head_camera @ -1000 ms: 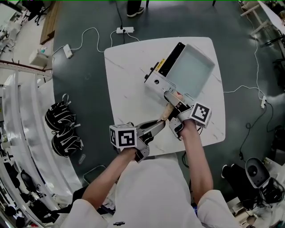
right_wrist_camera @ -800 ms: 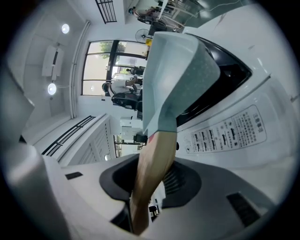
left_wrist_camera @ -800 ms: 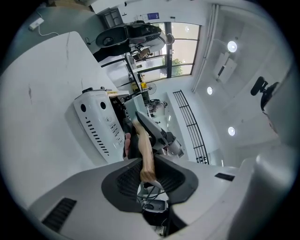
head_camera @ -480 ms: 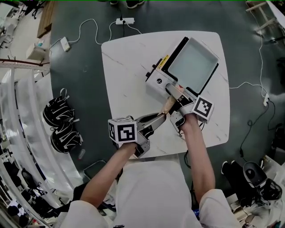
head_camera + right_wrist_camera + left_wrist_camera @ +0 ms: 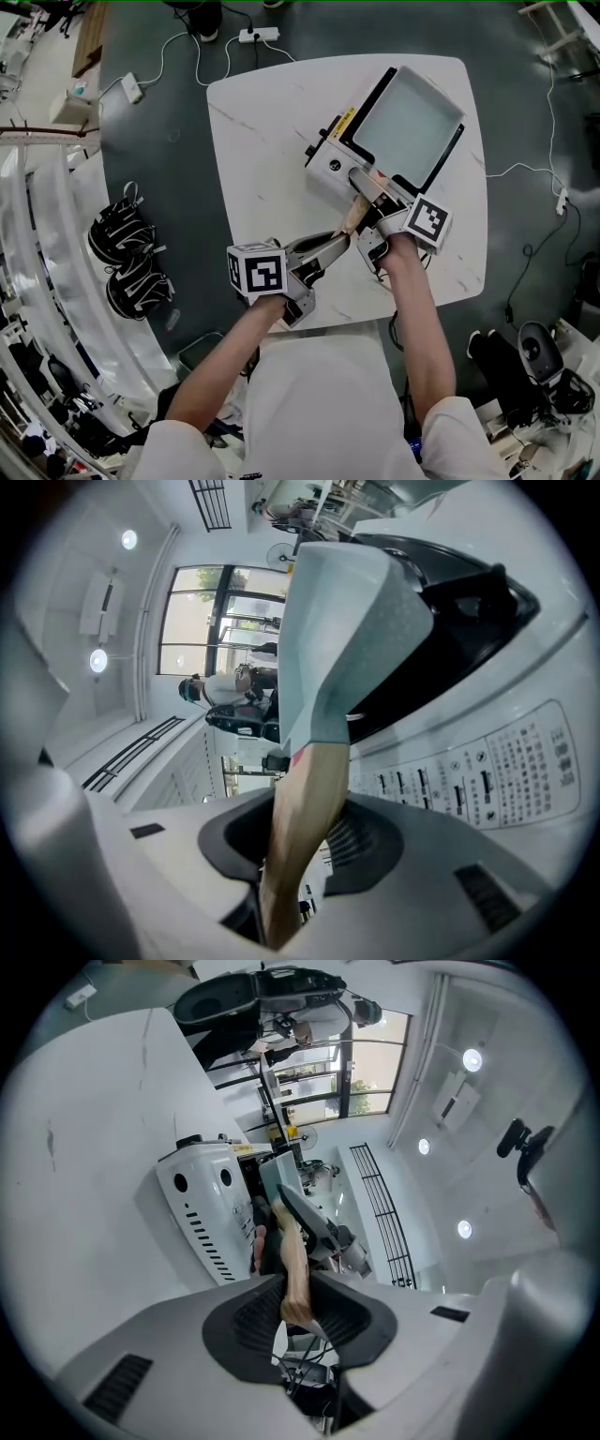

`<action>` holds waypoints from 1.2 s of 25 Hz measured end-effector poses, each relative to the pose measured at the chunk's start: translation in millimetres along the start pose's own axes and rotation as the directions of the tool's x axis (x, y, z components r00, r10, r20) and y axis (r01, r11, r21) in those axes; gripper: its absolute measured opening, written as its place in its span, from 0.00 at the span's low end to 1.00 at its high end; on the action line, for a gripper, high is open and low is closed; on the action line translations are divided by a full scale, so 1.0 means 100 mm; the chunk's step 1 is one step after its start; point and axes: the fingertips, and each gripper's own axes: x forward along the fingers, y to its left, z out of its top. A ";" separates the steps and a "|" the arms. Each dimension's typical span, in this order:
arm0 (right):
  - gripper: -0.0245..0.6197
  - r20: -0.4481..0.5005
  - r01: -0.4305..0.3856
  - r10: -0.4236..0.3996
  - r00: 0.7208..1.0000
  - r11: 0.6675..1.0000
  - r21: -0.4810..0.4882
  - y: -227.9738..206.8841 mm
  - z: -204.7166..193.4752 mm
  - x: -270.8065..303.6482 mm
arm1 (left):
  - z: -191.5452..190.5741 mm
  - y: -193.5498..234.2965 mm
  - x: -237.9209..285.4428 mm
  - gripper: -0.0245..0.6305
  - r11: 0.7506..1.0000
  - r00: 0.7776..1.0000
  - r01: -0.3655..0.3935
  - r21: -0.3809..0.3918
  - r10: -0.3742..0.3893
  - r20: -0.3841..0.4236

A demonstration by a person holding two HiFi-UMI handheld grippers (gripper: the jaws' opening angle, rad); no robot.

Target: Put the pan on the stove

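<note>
The square pan (image 5: pixel 405 127) is over the black top of the white stove (image 5: pixel 330 171), which stands on the tabletop (image 5: pixel 262 141). I can't tell whether its base is fully down. Both tongs are clamped on the pan's wooden handle (image 5: pixel 354 219): the right tongs (image 5: pixel 371 223) are close to the pan body and the left tongs (image 5: pixel 336 246) are on the free end. The pan looks rigid and fairly weighty, with its mass well out from my grip, so I expect it to dip and roll. The smooth, narrow wood could twist in the pads. The best hold is near the body, steadied by the second grip behind.
</note>
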 end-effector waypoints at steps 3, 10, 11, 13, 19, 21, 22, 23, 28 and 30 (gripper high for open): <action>0.29 0.010 0.007 -0.007 1.000 1.000 -0.018 0.05 -0.03 -0.02 | 0.02 -0.03 -0.03 0.31 1.000 1.000 0.004 0.012 -0.005 0.026; 0.43 0.033 0.030 -0.028 0.999 0.998 -0.054 0.06 -0.08 -0.16 | 0.04 -0.08 -0.11 0.33 1.000 0.997 0.020 0.006 -0.020 0.078; 0.44 0.041 0.028 -0.025 0.999 0.998 -0.061 0.08 -0.10 -0.20 | 0.02 -0.11 -0.14 0.33 1.000 0.997 0.018 0.016 -0.019 0.079; 0.45 0.064 0.028 -0.023 0.998 0.997 -0.074 0.13 -0.14 -0.29 | 0.00 -0.16 -0.22 0.33 0.999 0.996 0.010 0.042 -0.014 0.085; 0.52 0.138 0.117 -0.105 0.985 0.990 -0.079 0.02 -0.16 -0.66 | -0.06 -0.23 -0.34 0.38 0.993 0.992 -0.049 0.105 0.036 0.124; 0.52 0.155 0.115 -0.102 0.983 0.990 -0.082 0.07 -0.19 -0.78 | -0.09 -0.26 -0.40 0.38 0.991 0.989 -0.070 0.110 0.055 0.136; 0.52 0.162 0.111 -0.096 0.982 0.990 -0.088 0.11 -0.20 -0.84 | -0.11 -0.28 -0.44 0.38 0.989 0.987 -0.086 0.122 0.068 0.143; 0.52 0.166 0.103 -0.086 0.982 0.990 -0.097 0.16 -0.22 -0.90 | -0.12 -0.31 -0.47 0.38 0.984 0.985 -0.106 0.144 0.084 0.152; 0.41 0.153 0.058 -0.024 0.988 0.973 -0.225 0.58 -0.40 -1.20 | -0.19 -0.62 -0.65 0.38 0.949 0.973 -0.167 0.266 0.115 0.201; 0.40 0.144 0.080 -0.034 0.989 0.942 -0.326 0.71 -0.46 -1.35 | -0.20 -0.78 -0.72 0.37 0.932 0.968 -0.182 0.312 0.114 0.225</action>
